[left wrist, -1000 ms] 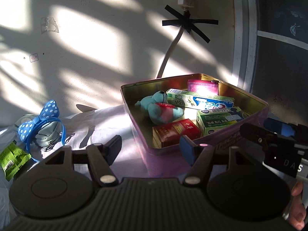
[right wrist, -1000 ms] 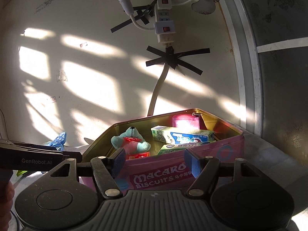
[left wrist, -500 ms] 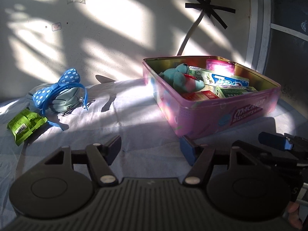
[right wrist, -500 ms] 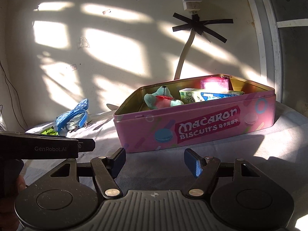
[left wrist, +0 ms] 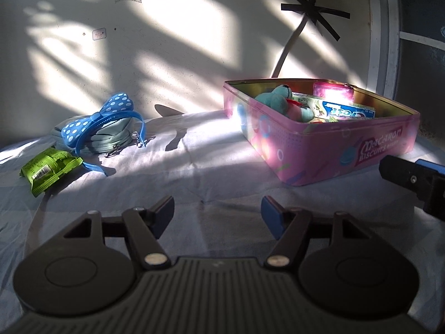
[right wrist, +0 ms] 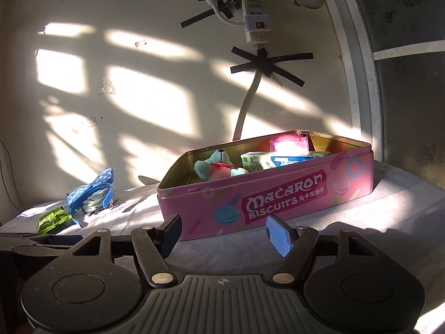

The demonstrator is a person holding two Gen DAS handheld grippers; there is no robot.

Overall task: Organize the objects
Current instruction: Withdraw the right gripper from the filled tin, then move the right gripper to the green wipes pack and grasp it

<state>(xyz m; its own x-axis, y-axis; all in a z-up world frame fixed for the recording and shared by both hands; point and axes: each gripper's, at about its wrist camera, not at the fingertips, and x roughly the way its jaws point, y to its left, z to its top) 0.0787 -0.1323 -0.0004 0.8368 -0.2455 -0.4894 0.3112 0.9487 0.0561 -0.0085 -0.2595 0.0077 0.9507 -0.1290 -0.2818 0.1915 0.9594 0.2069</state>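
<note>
Both grippers hovered empty over the cloth-covered counter (left wrist: pixel 211 167), the left gripper (left wrist: pixel 217 211) and right gripper (right wrist: pixel 222 229) each with jaws wide. The likely next step was collecting a loose item. Approach should be low and square, closing on the packet's middle, not its crimped ends. The green snack packet (left wrist: pixel 47 168) lay flat at far left, just beside the blue polka-dot headband (left wrist: pixel 97 121), well apart from the pink biscuit tin (left wrist: pixel 328 144).
</note>
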